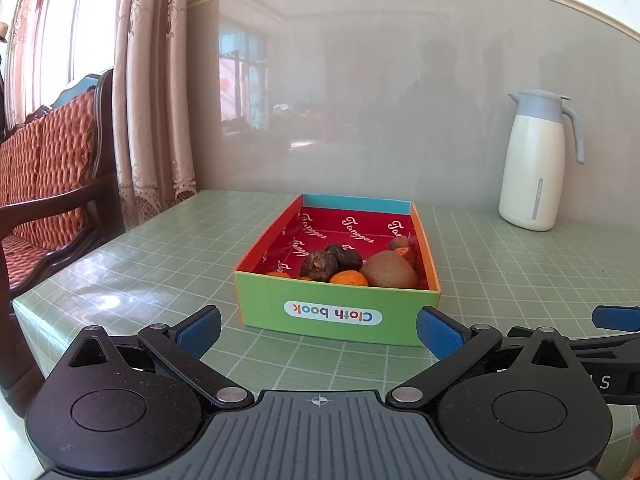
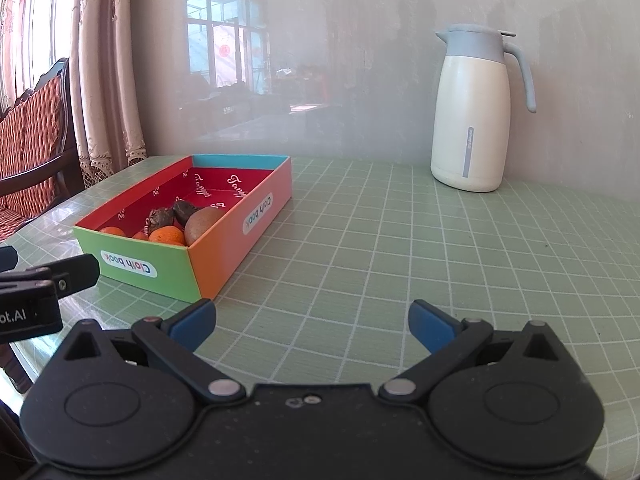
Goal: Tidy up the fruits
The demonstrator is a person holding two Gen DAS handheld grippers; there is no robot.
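A colourful open cardboard box marked "Cloth book" sits on the green checked table, and in the right wrist view the box lies ahead to the left. Inside are a brown kiwi, dark wrinkled fruits and small oranges; the kiwi and an orange also show from the right. My left gripper is open just in front of the box, holding nothing. My right gripper is open over bare table to the right of the box, holding nothing.
A white and grey-blue thermos jug stands at the back right by the glossy wall, seen also as the jug. A wooden chair with an orange cushion and curtains are at the table's left edge.
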